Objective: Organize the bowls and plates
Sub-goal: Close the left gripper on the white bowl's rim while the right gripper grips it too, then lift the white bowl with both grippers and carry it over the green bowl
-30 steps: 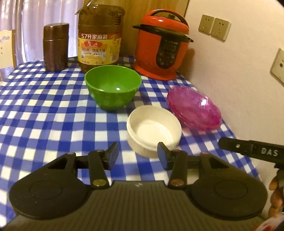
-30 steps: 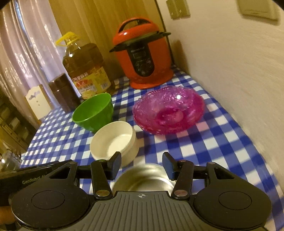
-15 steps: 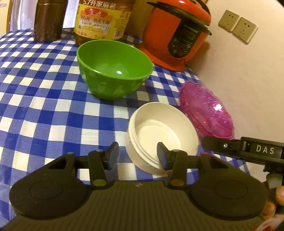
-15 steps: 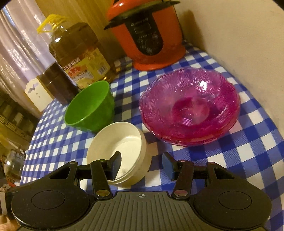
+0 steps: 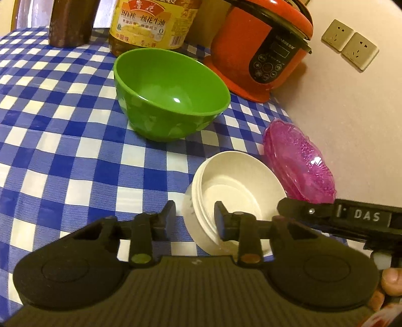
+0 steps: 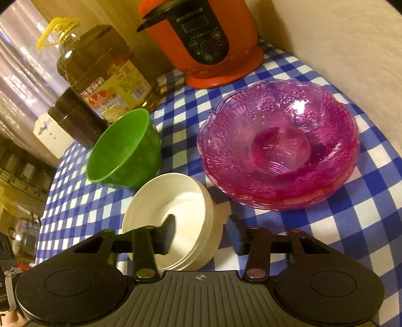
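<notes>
A stack of cream bowls (image 5: 236, 191) sits on the blue checked tablecloth, also in the right wrist view (image 6: 173, 213). My left gripper (image 5: 194, 218) is open and straddles the stack's left wall, one finger inside. My right gripper (image 6: 203, 229) is open and straddles its right wall, the left finger inside. A green bowl (image 5: 170, 93) stands behind the stack, also in the right wrist view (image 6: 125, 156). Stacked pink glass plates (image 6: 279, 143) lie to the right by the wall, also in the left wrist view (image 5: 299, 163).
A red pressure cooker (image 5: 261, 47), a large oil bottle (image 5: 150, 22) and a brown canister (image 5: 70, 22) stand along the back. The beige wall (image 5: 351, 125) with sockets closes the right side. The tablecloth (image 5: 50, 125) stretches to the left.
Both grippers have moved forward and down onto the cream bowl stack, and now straddle its walls. The steel bowl seen under the right gripper earlier is out of view.
</notes>
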### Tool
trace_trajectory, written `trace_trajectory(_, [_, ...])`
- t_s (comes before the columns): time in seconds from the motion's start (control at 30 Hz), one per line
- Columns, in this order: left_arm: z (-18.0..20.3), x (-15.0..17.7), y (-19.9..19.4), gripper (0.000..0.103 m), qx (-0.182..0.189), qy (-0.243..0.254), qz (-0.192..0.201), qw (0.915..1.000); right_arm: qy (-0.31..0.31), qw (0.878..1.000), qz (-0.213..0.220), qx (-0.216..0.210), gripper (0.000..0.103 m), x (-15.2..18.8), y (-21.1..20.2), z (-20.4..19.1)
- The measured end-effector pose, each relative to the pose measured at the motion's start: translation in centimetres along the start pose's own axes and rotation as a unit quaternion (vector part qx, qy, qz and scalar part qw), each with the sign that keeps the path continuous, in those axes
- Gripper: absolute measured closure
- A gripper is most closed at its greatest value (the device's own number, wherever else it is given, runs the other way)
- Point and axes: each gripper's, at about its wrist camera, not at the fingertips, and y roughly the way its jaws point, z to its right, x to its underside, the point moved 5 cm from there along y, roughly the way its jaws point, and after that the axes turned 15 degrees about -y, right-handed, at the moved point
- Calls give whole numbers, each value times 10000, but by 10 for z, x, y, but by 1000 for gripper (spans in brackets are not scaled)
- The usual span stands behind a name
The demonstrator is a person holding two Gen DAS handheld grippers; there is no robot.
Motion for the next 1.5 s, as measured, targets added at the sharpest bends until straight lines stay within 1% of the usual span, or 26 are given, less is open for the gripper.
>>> trace_trajectory(0.2, [1, 0, 3, 83, 113, -76, -63, 9999, -20, 9999, -116, 44, 76, 1, 7, -3])
trace_trajectory(0.33, [1, 0, 4, 85, 97, -89, -50, 9999, -66, 9998, -139, 104, 82, 1, 7, -3])
trace_trajectory(0.4, [1, -1, 5, 86, 108, -146, -61, 9998, -57, 9998, -156, 139, 87, 2, 6, -2])
trace_trajectory(0.47, [0, -1, 5, 86, 116, -192, -75, 9997, -43, 9997, -168, 148, 89, 2, 6, -1])
trace_trajectory(0.63, [-8, -2, 1, 88, 180, -439, -144, 9988, -85, 9998, -146, 121, 89, 2, 2, -5])
trace_trajectory(0.8, [-8, -3, -13, 89, 200, -411, -20, 9990, -94, 9999, -53, -8, 90, 3, -8, -13])
trace_trajectory(0.93, [-1, -6, -27, 90, 208, -293, 161, 9992, -171, 9998, 125, -27, 89, 1, -19, -22])
trace_trajectory(1.13, [14, -14, -49, 89, 295, -37, 493, 9983, -56, 9986, 507, -146, 91, -8, -35, -27])
trace_trajectory(1.33, [32, -27, -60, 89, 308, 265, 907, 9951, -191, 9939, 1076, -132, 92, -28, -53, -37])
trace_trajectory(1.5, [39, -44, -65, 90, 352, 269, 1188, 9919, -162, 9902, 1380, -135, 92, -48, -55, -43])
